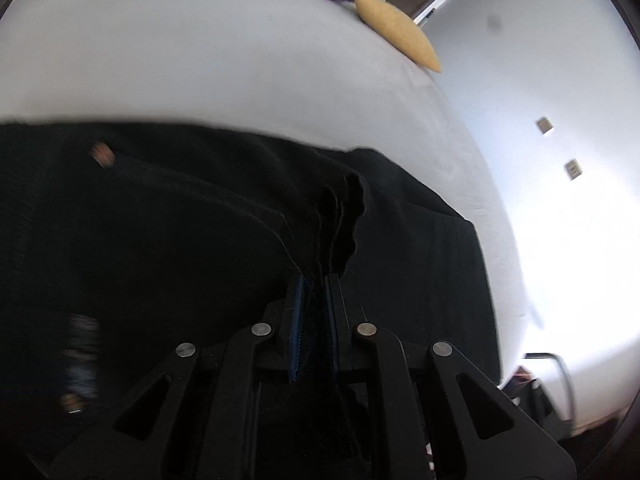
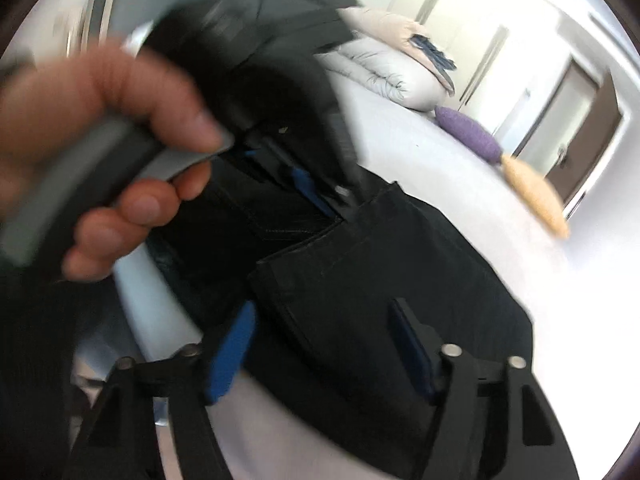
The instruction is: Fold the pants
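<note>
Above bed (image 1: pixel 200 60), left gripper (image 1: pixel 314 280) pinches pants (image 1: pixel 180 220), right gripper (image 2: pixel 324 312) agape.

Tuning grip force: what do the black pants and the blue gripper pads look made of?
Pants: black woven cotton, likely denim; matte, visible topstitched seams, and a stiff bunched edge stands up above the left gripper.
Pads of the right gripper: blue, matte, probably rubber or soft plastic; on the left gripper a pad shows fine ribbing.
</note>
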A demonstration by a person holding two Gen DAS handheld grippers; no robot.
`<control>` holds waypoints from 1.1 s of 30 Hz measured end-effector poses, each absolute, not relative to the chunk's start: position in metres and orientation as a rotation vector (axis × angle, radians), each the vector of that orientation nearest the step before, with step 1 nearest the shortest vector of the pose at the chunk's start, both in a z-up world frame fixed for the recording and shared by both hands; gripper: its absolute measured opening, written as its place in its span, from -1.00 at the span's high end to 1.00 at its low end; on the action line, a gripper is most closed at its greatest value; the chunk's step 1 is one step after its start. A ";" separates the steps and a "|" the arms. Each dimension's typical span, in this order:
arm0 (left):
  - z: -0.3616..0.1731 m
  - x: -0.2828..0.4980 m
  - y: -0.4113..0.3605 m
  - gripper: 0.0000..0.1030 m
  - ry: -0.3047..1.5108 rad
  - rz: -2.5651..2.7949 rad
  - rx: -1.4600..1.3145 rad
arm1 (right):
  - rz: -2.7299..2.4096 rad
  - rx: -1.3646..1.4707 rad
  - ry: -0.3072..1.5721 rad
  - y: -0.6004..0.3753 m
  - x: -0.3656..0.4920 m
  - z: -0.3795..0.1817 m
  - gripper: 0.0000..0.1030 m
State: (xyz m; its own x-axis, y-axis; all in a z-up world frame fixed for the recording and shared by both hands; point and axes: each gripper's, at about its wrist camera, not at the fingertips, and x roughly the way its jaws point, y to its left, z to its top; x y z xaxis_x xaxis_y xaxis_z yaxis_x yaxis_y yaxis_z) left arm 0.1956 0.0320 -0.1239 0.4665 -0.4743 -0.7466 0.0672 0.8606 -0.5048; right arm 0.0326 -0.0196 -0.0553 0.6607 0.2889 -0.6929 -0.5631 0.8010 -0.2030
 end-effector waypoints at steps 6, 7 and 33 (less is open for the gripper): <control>-0.099 0.162 -0.021 0.81 0.960 -0.385 -0.126 | 0.570 0.116 0.853 -0.147 0.083 -0.034 0.33; -0.104 0.158 -0.034 0.81 0.974 -0.400 -0.076 | 0.576 0.214 0.867 -0.171 0.096 -0.034 0.40; -0.131 0.154 -0.065 0.82 1.043 -0.406 -0.034 | 0.608 0.884 1.114 -0.279 0.190 -0.160 1.00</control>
